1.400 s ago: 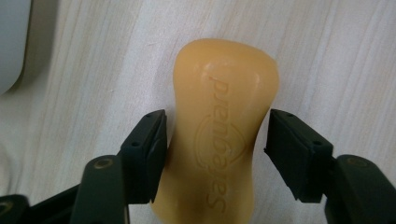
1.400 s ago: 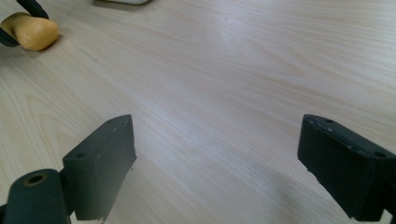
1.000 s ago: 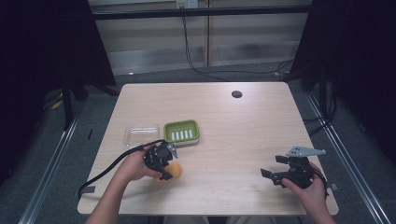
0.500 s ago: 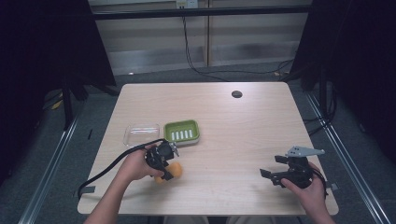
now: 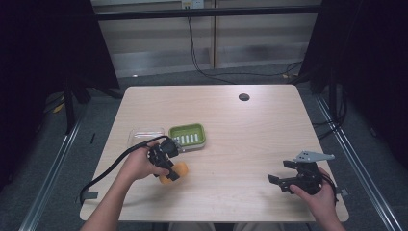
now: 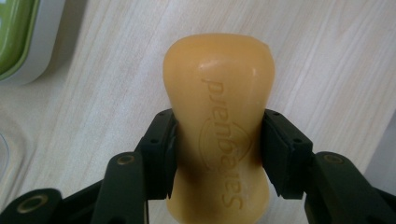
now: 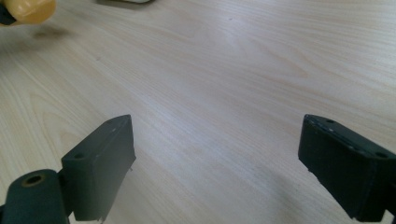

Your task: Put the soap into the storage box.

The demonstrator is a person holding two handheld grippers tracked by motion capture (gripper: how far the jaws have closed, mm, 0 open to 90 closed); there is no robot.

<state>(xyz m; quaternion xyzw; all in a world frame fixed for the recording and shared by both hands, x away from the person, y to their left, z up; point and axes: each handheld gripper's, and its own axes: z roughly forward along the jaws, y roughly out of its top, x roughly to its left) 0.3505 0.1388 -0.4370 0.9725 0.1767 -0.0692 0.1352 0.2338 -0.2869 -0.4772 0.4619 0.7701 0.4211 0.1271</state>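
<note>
Two risks stand out, and the larger concerns the table itself: it is bare and smooth around both tongs, so anything let go would slide or roll away rather than stay put.

Next in size, the green soap dish sits just beyond the left gripper, with a clear lid beside it, a little farther out. Judging by the layout, the dish is where the soap is headed. Its rim is raised, so a low approach could knock the bar against the edge and shove the dish across the wood or into the lid.

Then the right gripper, well off to the side of the left one, jaws spread wide with only wood grain between them. Parked that far away, it cannot steady the dish if it gets pushed.

Smallest, the orange soap bar, clamped between the left gripper's jaws, which squeeze its narrow waist. The pads bite only near the lower half, with the broad rounded end sticking out ahead of them. Soap is slick and slightly soft, so I judge that a tilt or quick swing could let it pivot or squirt forward out of the grip, and a harder squeeze might dent it.
</note>
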